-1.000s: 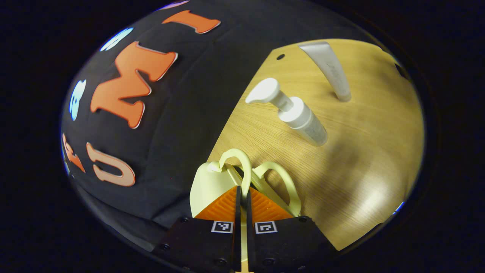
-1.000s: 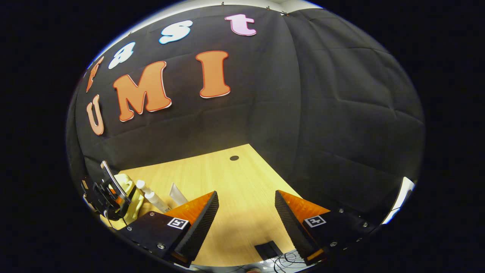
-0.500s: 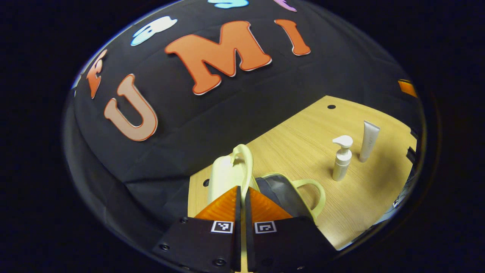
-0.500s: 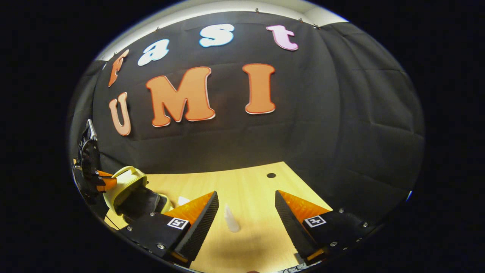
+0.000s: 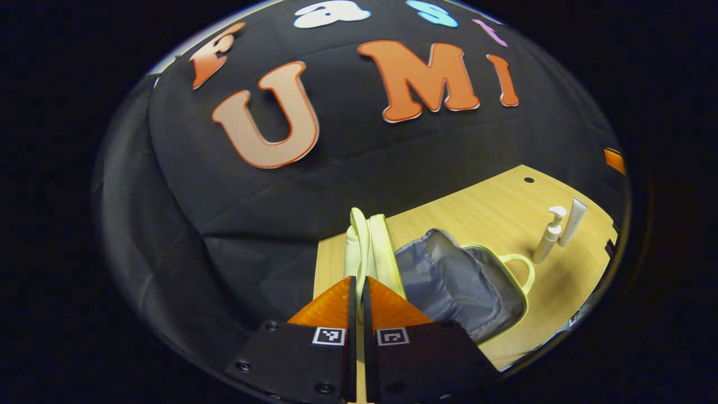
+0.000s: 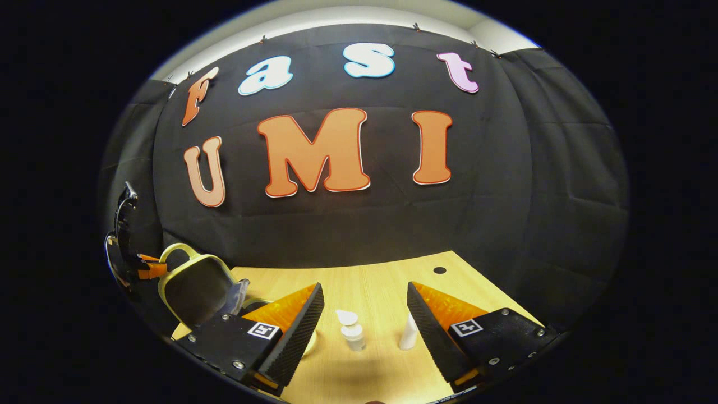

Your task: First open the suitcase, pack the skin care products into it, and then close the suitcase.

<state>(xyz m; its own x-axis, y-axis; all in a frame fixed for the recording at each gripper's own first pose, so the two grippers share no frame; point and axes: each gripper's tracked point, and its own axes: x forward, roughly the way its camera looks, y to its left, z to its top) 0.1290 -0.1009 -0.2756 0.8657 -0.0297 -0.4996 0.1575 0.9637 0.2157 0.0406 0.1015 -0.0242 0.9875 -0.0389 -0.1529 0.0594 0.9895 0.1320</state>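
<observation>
My left tool is clamped on the suitcase lid handle, holding the lid upright at the desk's left end. My right tool gapes empty before the pump bottle and tube. Advisable: swing the lid fully back before releasing. The case interior is partly hidden.

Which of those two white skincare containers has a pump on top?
The pump bottle, the one standing nearer the open suitcase. Its neighbour, the tube, has a flat plain top and stands on its cap.

raised suitcase lid walls left, bare table behind pump bottle
</observation>
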